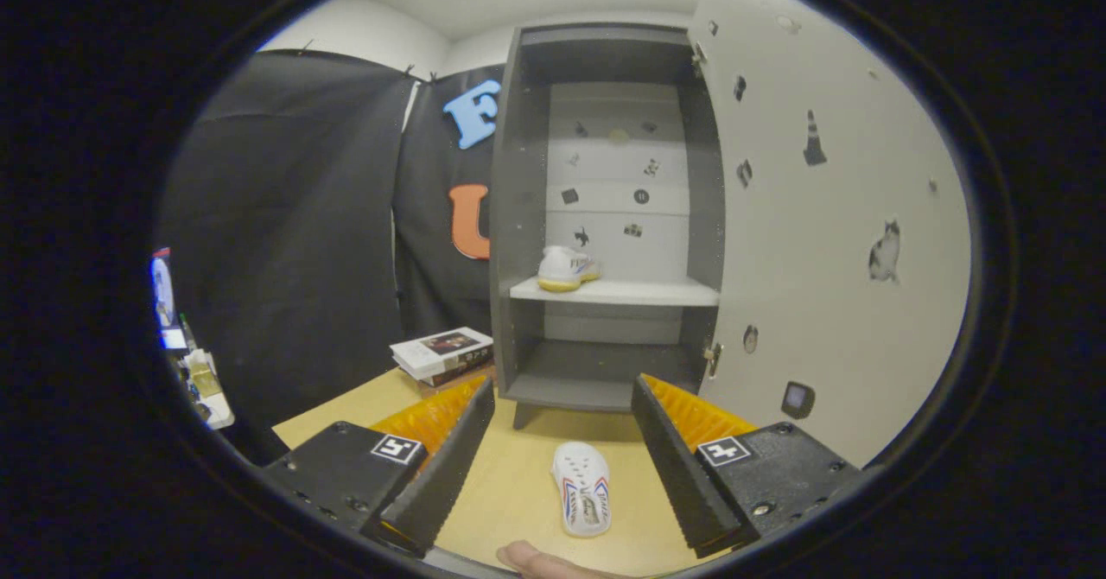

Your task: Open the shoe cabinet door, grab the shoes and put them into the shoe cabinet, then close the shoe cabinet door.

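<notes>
The claw (562,415) hangs released over the worktop (510,484), its two fingers spread wide with nothing between their inner faces. On the worktop between the fingers, toward their near end, lies a white shoe (581,486) with red and blue side stripes, its length running near to far. It touches neither finger. At the very near edge, just in front of this shoe, a fingertip of a person's hand (540,562) shows.

Beyond the fingertips stands the shoe cabinet (523,216), a tall grey case raised on short legs on the far part of the worktop. Its door (821,216) is swung fully open to the right, the pale inner face dotted with small dark stickers and two hinges visible along its left edge. Inside, a light shelf (622,291) crosses the cabinet at mid height, and a second white shoe (566,269) with a yellowish sole sits on the left part of that shelf. The lower compartment under the shelf holds nothing visible. The back panel carries more small stickers.

Left of the cabinet, just beside its lower corner, a short stack of books (442,354) rests on the worktop. Farther left, some small cluttered items (197,372) sit by the booth's dark cloth wall; they are too small to tell apart.
</notes>
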`<state>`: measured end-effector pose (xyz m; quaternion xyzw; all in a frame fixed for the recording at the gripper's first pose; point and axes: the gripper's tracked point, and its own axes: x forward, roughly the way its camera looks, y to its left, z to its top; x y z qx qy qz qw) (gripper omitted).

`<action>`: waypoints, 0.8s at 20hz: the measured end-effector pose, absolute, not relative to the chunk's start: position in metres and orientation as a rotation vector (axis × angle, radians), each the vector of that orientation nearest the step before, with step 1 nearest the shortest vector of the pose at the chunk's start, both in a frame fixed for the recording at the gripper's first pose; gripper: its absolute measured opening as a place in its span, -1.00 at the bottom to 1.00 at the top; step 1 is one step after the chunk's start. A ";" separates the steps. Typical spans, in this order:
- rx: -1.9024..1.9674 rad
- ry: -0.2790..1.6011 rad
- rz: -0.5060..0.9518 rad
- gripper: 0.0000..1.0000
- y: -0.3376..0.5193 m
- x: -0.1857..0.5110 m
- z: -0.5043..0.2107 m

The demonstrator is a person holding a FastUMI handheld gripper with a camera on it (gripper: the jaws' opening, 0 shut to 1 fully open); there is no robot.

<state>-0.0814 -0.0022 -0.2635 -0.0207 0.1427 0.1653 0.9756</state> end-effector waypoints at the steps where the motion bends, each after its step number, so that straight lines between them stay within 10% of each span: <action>1: -0.043 0.326 0.332 1.00 0.000 -0.075 -0.282; 16: 0.025 0.817 0.426 0.69 0.011 -0.058 -0.497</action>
